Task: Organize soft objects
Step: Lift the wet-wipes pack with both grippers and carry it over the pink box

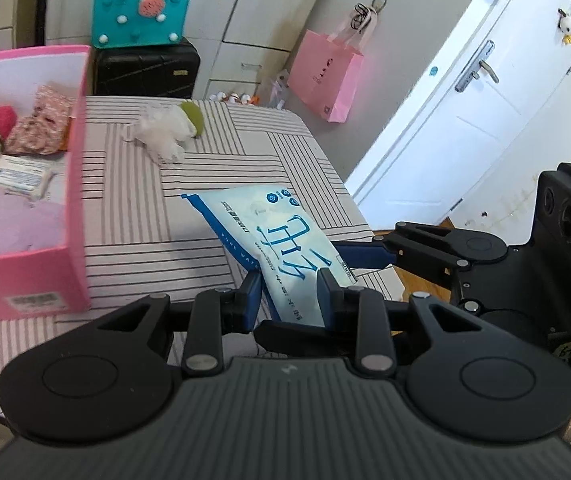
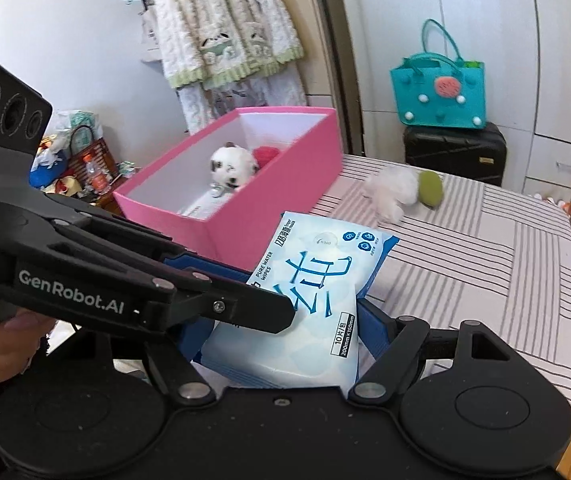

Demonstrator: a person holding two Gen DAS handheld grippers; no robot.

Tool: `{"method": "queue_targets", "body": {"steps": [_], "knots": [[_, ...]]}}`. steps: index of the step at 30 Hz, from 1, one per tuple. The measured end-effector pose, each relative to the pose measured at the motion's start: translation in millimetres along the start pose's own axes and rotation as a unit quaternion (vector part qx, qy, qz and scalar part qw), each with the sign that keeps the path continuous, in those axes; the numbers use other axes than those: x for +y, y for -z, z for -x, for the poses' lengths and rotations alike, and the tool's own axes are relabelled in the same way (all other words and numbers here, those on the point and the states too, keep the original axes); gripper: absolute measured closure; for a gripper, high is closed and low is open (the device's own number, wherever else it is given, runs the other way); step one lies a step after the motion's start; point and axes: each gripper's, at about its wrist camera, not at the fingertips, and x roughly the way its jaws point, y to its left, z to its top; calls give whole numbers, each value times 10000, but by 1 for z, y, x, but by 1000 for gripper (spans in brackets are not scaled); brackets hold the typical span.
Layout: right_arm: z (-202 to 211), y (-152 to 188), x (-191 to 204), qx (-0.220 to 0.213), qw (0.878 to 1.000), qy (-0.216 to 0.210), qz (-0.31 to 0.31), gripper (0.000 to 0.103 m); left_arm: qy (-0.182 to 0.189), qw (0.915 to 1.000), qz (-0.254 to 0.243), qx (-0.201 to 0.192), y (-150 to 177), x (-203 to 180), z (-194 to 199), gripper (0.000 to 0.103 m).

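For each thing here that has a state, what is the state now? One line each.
wipes pack: lifted above the bed, held by both grippers.
left gripper: shut on the wipes pack.
right gripper: closed on the pack's wide side.
pink box: open, toys inside.
white plush toy: lying on the bed, outside the box.
door: closed.

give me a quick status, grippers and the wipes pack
Left gripper shut on wipes pack, right gripper clamped across its width. Pack lifted off the bed. Pink box open just ahead, nothing in between.
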Motion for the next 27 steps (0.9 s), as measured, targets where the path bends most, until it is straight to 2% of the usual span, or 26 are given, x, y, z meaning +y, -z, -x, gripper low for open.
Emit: {"method": "queue_targets", "body": {"steps": [7, 14, 21, 27], "knots": [[9, -9, 27, 10, 9993, -263, 246, 22, -56, 9998, 98, -143, 8, 7, 37, 74], [13, -28, 50, -176, 9971, -543, 503, 22, -59, 9984, 96, -562, 10, 19, 73, 75], [10, -56, 71, -407, 9928, -707, 881, 22, -143, 9957, 136, -900, -1, 36, 100, 74], [-6, -85, 73, -552, 9876, -1128, 938, 22, -317, 9912, 387, -1225, -18, 65, 114, 74]]}}
